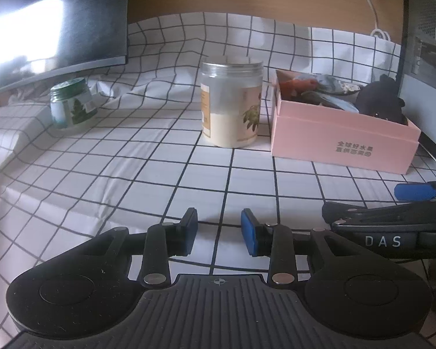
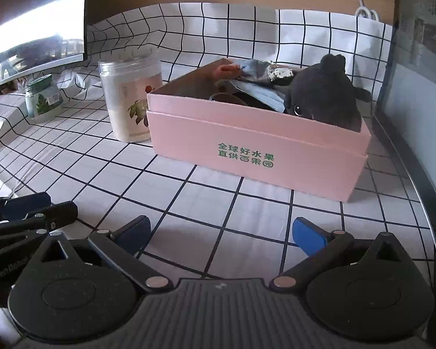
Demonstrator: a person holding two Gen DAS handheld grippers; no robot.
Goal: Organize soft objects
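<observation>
A pink box (image 1: 343, 142) (image 2: 258, 148) with green print stands on the checked cloth at the right. Inside it lie a black plush toy (image 2: 325, 96) (image 1: 382, 99), a grey-blue soft piece (image 2: 258, 83) and a red-orange soft piece (image 2: 225, 69) (image 1: 298, 84). My left gripper (image 1: 219, 228) is open with a narrow gap and empty, low over the cloth in front of the jar. My right gripper (image 2: 221, 232) is wide open and empty, in front of the box; it also shows in the left wrist view (image 1: 415, 192).
A clear jar of pale powder (image 1: 232, 104) (image 2: 130, 101) stands just left of the box. A small green-lidded jar (image 1: 72, 104) (image 2: 42, 99) stands at the far left under a monitor (image 1: 55, 23). A white cable (image 1: 372, 8) hangs at the back right.
</observation>
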